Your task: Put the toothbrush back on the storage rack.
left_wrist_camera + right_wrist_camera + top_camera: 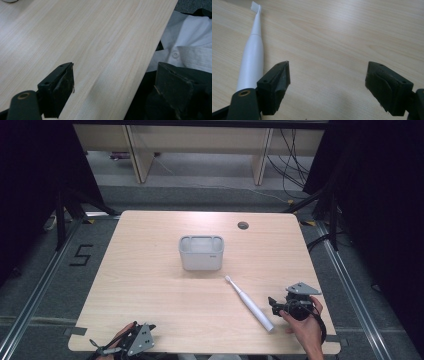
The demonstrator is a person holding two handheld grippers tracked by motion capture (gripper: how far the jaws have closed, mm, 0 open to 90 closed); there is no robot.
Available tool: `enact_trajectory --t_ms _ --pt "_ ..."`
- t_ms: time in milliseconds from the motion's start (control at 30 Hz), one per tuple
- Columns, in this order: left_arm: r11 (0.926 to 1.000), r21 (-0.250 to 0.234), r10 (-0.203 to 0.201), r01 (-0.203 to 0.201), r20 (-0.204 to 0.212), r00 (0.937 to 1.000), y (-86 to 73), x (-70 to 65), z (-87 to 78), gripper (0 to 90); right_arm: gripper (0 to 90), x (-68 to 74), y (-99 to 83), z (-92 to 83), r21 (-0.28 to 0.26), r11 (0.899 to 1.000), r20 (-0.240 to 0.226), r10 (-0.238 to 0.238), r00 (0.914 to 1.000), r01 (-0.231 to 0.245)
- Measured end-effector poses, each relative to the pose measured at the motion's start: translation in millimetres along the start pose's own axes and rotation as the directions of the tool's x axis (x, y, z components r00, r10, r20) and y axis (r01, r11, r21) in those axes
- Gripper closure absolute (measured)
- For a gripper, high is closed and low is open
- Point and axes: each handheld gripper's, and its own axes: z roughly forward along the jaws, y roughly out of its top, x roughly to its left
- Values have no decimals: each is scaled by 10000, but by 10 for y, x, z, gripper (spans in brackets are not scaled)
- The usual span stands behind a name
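While wide apart, right tongs (327, 85) empty, beside white toothbrush (250, 62).

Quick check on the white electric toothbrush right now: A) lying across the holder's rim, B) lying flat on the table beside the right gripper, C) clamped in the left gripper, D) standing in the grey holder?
B: the toothbrush lies flat on the table, just left of the open right gripper, with the grey holder apart beyond its bristle end.
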Motion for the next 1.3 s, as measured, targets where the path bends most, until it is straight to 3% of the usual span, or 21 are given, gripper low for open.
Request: enact_trajectory --t_ms 33,100,133,200,233,300,433,467,600,633,733,767,967,1000,1100,1167,1267,1300 --pt "10000 11 -28 28 38 10000 2 2 3 152 211 8 7 -12 90 9998 -40 198 9998 -198" --pt "9999 142 93 -93 -26 10000 7 20 10 152 216 -10 10 -14 121 9998 -94 135 9999 -134" --pt "9999 90 -51 51 4 10000 8 15 18 152 217 -18 14 -9 130 9998 -199 180 9996 -177" --pt "9999 149 -9 9 2 10000 11 28 25 152 222 -48 15 -3 65 9999 -170 -82 9998 83" --pt "9999 134 -59 59 1 10000 9 27 26 152 229 -32 31 -8 204 9995 -297 257 9992 -251" --pt "9997 242 -15 16 -40 10000 5 30 22 152 256 -43 49 4 109 9999 -399 -19 9992 24" --pt "9999 24 -133 133 46 9999 22 -12 14 153 278 36 101 -17 329 9995 -667 38 9978 -16" --pt "10000 55 -27 27 9 10000 25 -17 15 152 284 27 106 -4 148 9992 -787 -363 9962 376" --pt "9999 94 46 -46 43 10000 15 -23 22 152 311 79 139 -26 447 9989 -908 -95 9958 137" --pt "9999 96 57 -58 31 10000 14 -18 18 152 323 79 143 -28 358 9987 -871 -317 9957 349" --pt "10000 -10 49 -49 -16 10000 11 -10 13 152 344 132 182 -41 569 9979 -1070 -247 9940 309" --pt "10000 3 60 -60 2 10000 10 -9 9 152 346 189 182 -59 824 9966 -1104 176 9937 -85" --pt "10000 20 58 -58 -47 10000 -1 -17 5 152 369 303 259 -56 1011 9939 -1359 -292 9903 432" --pt "9999 63 85 -85 23 10000 -2 -16 -1 153 372 328 275 -65 1192 9925 -1443 -106 9895 281" --pt "10000 32 51 -51 -68 10000 -5 -15 4 152 390 354 321 -45 1230 9888 -1584 -639 9853 839" --pt "10000 31 55 -55 -67 10000 -7 -14 5 152 402 391 356 -36 1399 9868 -1684 -569 9841 810" --pt "10000 28 65 -65 -75 10000 -12 -13 3 153 415 417 396 20 1400 9828 -1913 -923 9772 1203" --pt "10000 10 46 -46 -68 10000 -12 -13 1 152 415 450 407 22 1559 9821 -1988 -738 9772 1059"
